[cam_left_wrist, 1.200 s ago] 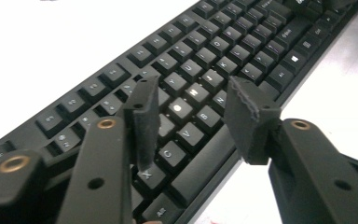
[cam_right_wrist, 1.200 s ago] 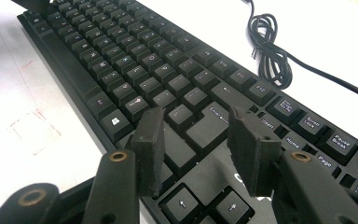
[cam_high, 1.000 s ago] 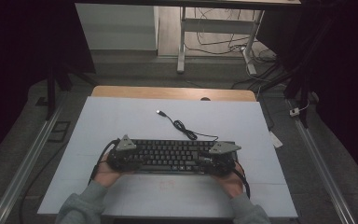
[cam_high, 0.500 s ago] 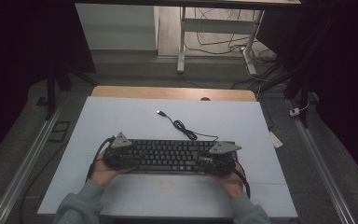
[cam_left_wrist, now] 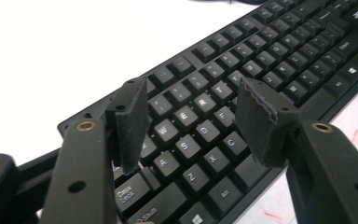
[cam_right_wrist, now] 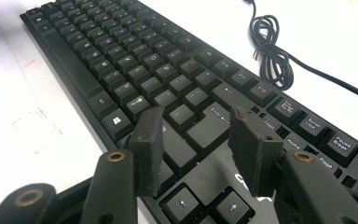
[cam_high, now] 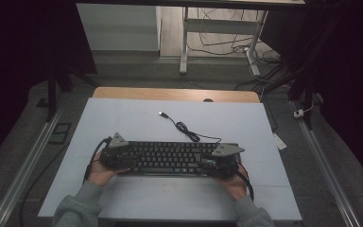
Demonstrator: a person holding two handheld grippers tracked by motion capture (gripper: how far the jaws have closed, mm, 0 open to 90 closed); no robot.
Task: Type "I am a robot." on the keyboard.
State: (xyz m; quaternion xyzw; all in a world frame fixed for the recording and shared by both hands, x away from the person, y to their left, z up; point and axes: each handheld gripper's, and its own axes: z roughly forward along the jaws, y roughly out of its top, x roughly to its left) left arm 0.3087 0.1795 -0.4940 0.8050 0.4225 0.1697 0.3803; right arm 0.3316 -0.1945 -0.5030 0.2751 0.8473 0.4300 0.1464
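A black keyboard (cam_high: pixel 170 158) lies flat across the near middle of the white table top (cam_high: pixel 123 118). Its cable (cam_high: pixel 186 128) coils behind it and ends in a USB plug (cam_high: pixel 161 113). My left gripper (cam_high: pixel 130 160) hovers over the keyboard's left end. In the left gripper view the left gripper (cam_left_wrist: pixel 191 116) is open above the letter keys (cam_left_wrist: pixel 200 130), holding nothing; its jaws have just been opening. My right gripper (cam_high: pixel 209 163) is over the right end. In the right gripper view the right gripper (cam_right_wrist: pixel 196 144) is open above the Enter and arrow keys (cam_right_wrist: pixel 214 123).
A wooden strip (cam_high: pixel 175 94) borders the table's far edge. Metal rails (cam_high: pixel 28 161) run along both sides on the floor. The coiled cable (cam_right_wrist: pixel 270 51) lies just behind the keyboard's right half. Table legs and loose wires (cam_high: pixel 227 42) stand beyond.
The left gripper has shifted a little to the left, toward the keyboard's end, and its jaws stand slightly wider. The right gripper and the keyboard have stayed put.
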